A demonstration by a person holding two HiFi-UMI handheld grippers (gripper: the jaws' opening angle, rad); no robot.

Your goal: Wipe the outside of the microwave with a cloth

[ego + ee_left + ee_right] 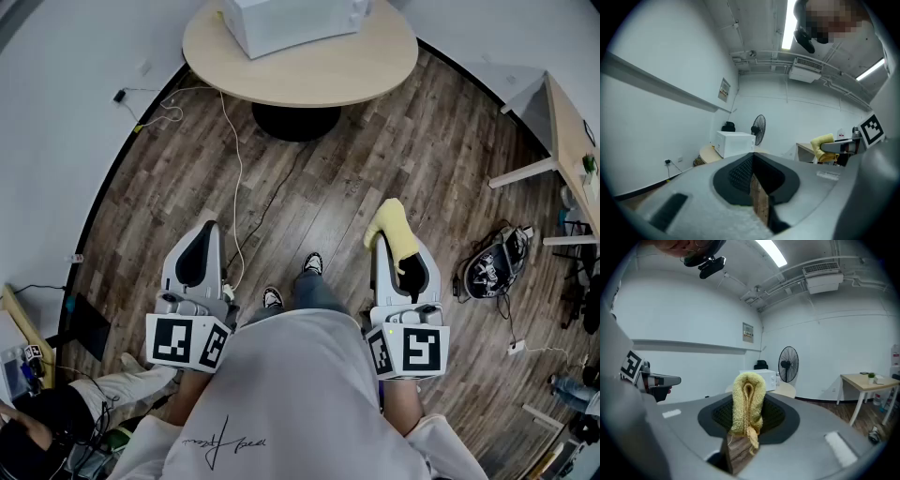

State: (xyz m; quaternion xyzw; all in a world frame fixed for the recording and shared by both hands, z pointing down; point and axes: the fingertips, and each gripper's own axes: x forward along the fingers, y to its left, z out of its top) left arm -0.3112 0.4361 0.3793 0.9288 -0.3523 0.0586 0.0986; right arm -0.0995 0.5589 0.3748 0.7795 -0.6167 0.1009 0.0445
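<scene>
The white microwave (291, 21) stands on a round wooden table (309, 73) across the floor, well ahead of both grippers. In the left gripper view the microwave (735, 142) is small and distant. My right gripper (394, 246) is shut on a folded yellow cloth (392, 225), which sticks out past the jaw tips. In the right gripper view the cloth (748, 401) stands upright and hides part of the microwave (768, 378). My left gripper (208, 228) is held level beside it, shut, with nothing in it.
A power cable (234, 169) trails over the wooden floor from the table towards my feet. To the right stands a desk (562, 122), with a dark bag (492, 267) on the floor near it. A standing fan (788, 364) is behind the table.
</scene>
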